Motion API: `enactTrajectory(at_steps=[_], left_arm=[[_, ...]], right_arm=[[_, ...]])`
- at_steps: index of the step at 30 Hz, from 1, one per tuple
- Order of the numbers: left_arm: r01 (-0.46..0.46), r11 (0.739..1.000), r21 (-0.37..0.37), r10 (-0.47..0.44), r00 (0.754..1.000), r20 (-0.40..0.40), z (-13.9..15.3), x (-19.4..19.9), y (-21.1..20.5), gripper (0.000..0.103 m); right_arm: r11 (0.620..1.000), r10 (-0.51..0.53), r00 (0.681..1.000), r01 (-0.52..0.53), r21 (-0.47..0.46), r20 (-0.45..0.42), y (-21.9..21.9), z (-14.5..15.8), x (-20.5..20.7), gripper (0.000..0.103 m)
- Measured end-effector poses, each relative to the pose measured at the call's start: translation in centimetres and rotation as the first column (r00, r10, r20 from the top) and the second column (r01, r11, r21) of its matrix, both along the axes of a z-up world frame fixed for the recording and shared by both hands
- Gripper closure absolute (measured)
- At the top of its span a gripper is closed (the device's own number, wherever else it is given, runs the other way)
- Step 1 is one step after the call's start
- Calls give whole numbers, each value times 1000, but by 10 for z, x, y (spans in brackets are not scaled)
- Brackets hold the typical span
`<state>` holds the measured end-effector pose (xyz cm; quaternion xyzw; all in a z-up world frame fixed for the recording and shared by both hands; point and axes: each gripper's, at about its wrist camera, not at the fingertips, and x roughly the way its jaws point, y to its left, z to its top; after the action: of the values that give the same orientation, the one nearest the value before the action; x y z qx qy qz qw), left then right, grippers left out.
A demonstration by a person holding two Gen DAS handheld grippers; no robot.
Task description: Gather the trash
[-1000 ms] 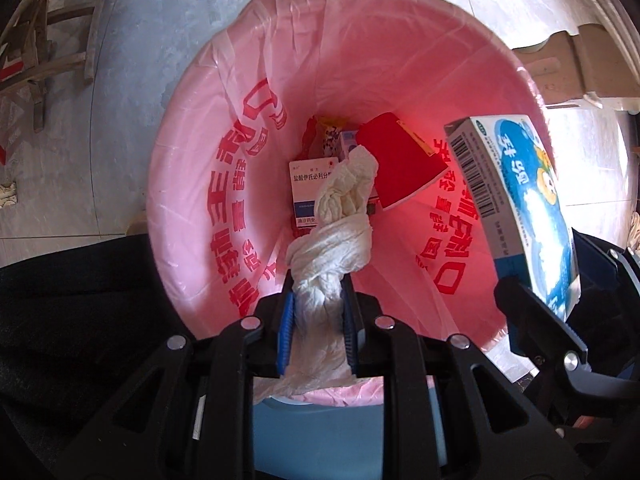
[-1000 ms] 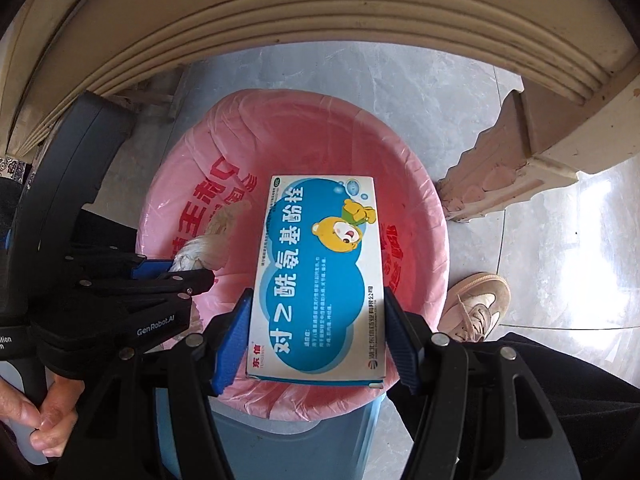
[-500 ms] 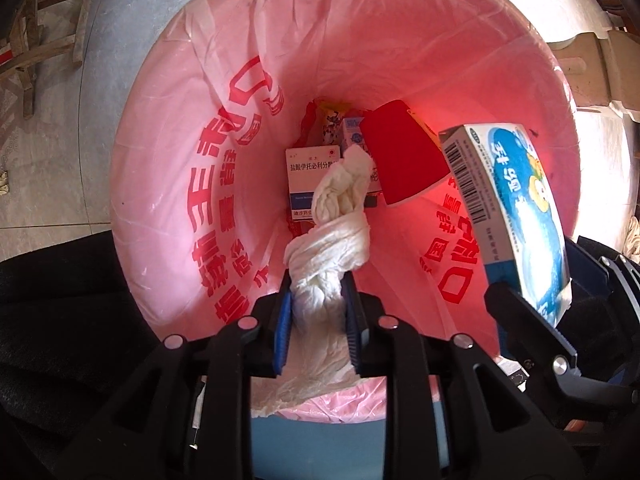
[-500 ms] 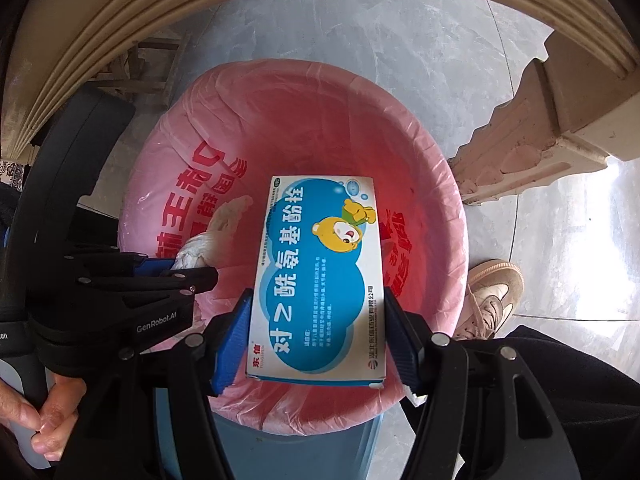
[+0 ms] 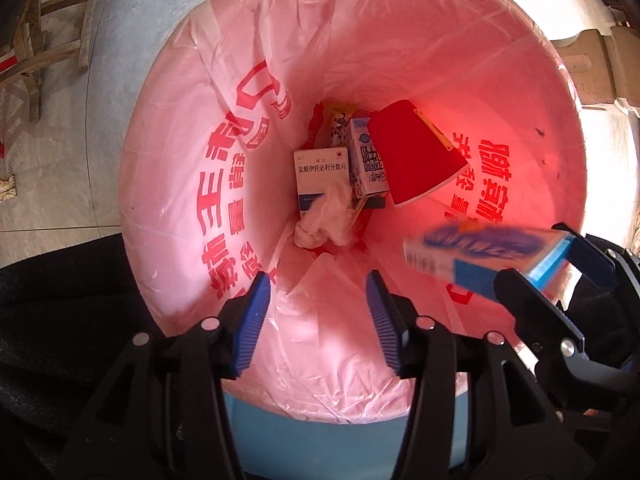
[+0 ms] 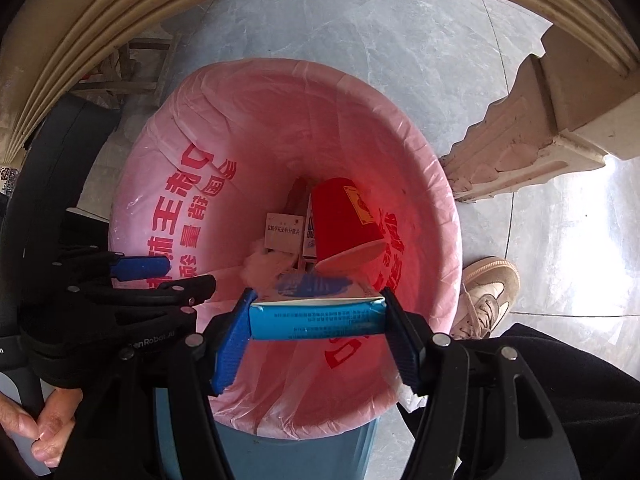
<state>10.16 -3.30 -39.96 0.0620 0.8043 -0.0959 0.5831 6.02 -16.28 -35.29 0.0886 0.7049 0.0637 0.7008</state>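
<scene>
Right now both claws hang over the mouth of the bin (image 5: 304, 436), a blue one lined with a pink bag (image 5: 192, 184) printed in red characters. The left claw (image 5: 318, 318) has its blue-padded fingers (image 5: 252, 316) spread wide with nothing between them. Below it, down in the bottom of the bag, the crumpled white tissue (image 5: 326, 220) lies on the other rubbish, just in front of a white medicine box (image 5: 320, 172). Beside that box stands a small milk carton (image 5: 366, 156), and a red paper cup (image 5: 412, 156) leans on its side against the bag's right wall, its open end toward the viewer. A bit of yellow wrapper (image 5: 338, 114) pokes up behind them.

The right claw (image 6: 316, 330) sits at the bin's near right edge. Between its fingers is the blue medicine box (image 6: 316, 322), tipped forward so that its end panel faces the camera and its printed face points down into the bag. The box is smeared with motion blur in both views, and the fingers stand at either end of it; whether they are pressing it or have just parted from it I cannot tell.

From the right wrist view a beige sneaker (image 6: 486, 294) shows on the grey marble floor (image 6: 360, 32) beside the bin, with a carved stone base (image 6: 520, 120) close by. A bare hand (image 6: 32, 432) grips the left tool's handle at the lower left.
</scene>
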Motion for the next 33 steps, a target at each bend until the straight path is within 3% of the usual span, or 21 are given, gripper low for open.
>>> enactTrajectory(at_steps=[10, 21, 30, 33], left_arm=[[-12, 1000, 10, 12, 1000, -1, 4, 0, 4, 36], [1, 1000, 25, -2, 999, 42, 13, 2, 4, 35], [2, 1000, 13, -4, 990, 139, 41, -5, 6, 33], [6, 1000, 26, -11, 978, 210, 60, -12, 6, 33]], right_arm=[[1000, -22, 1000, 22, -20, 4, -5, 2, 1, 35], [999, -25, 999, 26, -45, 23, -5, 9, -1, 33], [993, -46, 993, 57, -100, 105, -7, 38, -12, 23], [991, -40, 988, 58, -119, 147, -4, 55, -20, 23]])
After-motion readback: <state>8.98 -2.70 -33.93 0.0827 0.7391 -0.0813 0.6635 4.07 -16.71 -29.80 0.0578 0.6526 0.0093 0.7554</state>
